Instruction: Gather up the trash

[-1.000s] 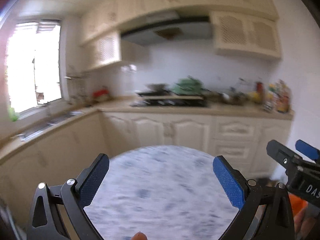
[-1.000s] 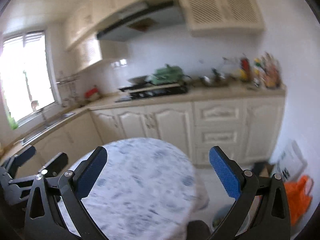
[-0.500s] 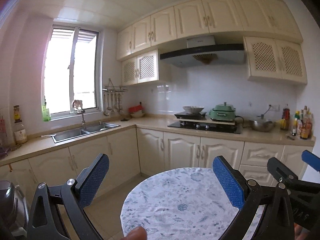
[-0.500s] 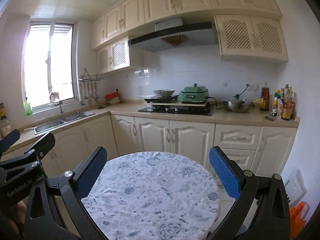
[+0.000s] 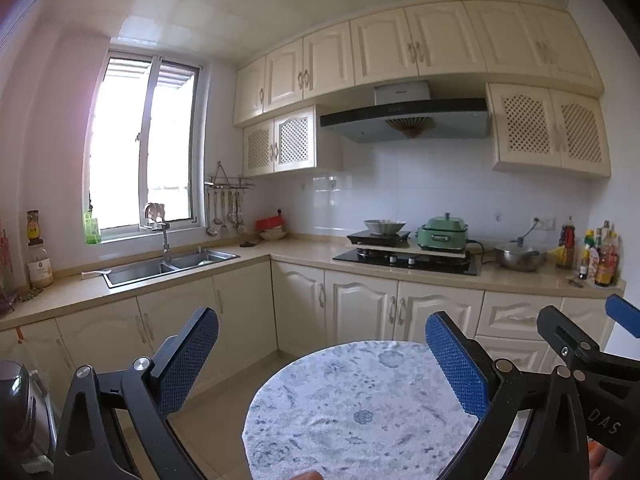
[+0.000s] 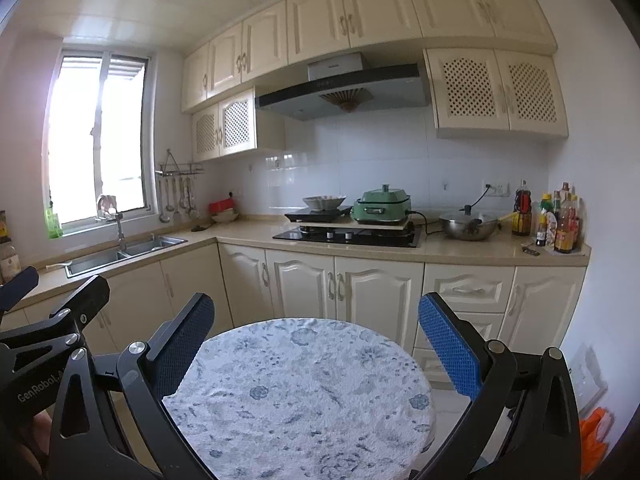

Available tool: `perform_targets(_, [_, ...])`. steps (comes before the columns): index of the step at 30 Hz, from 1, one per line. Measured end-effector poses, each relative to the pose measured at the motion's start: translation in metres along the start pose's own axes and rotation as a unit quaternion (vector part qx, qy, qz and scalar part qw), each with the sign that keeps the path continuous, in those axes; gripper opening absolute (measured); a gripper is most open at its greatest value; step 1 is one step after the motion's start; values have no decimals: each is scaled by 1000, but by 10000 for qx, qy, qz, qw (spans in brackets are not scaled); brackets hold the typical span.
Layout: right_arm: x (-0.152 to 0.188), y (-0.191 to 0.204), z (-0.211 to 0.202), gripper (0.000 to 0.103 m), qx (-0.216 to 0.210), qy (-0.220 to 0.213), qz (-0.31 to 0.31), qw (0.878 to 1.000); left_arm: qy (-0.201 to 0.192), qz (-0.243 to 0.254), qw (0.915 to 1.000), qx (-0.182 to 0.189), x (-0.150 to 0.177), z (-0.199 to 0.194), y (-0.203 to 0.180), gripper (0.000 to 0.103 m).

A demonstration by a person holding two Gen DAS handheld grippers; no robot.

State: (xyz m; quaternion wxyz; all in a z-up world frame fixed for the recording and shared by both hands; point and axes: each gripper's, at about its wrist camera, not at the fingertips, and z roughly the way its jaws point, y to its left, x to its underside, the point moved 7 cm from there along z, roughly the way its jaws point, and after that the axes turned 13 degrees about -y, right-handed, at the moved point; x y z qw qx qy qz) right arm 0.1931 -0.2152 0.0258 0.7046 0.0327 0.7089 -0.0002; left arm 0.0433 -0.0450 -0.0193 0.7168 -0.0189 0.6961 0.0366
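— Hovering side by side, both tools face the kitchen; the left gripper [image 5: 322,364] has its blue pads spread wide with nothing between them.

— And the right gripper [image 6: 316,350]?

— Released as well, fingers wide apart and empty. Each one shows at the edge of the other's view.

— What lies under them?

— A round table [image 6: 304,396] covered with a white cloth with a blue-grey floral print. Its top is bare in both views.

— So where is the trash?

— I cannot tell. Nothing on the table reads as litter. Something orange [image 6: 596,440], seemingly a bag, sits on the floor at the lower right by the wall, partly cut off by the lens edge; what it holds is hidden.

— And beyond the table?

— Cream cabinets run along an L-shaped counter [image 5: 304,254]. A steel sink [image 5: 172,264] sits under the window [image 5: 144,152]. On the hob [image 6: 348,236] a board carries a green electric pot [image 6: 380,206] and a wok beside it. A steel bowl [image 6: 468,226] stands to the right, then a cluster of sauce bottles [image 6: 558,220] near the wall.
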Motion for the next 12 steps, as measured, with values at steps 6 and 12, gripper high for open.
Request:
perform_targets(6, [0, 2, 0, 103, -16, -12, -11, 10000, 2, -46, 10000, -8, -8, -7, -8, 102])
perform_targets(12, [-1, 2, 0, 103, -6, -37, -7, 10000, -119, -12, 9999, -23, -9, -10, -11, 102])
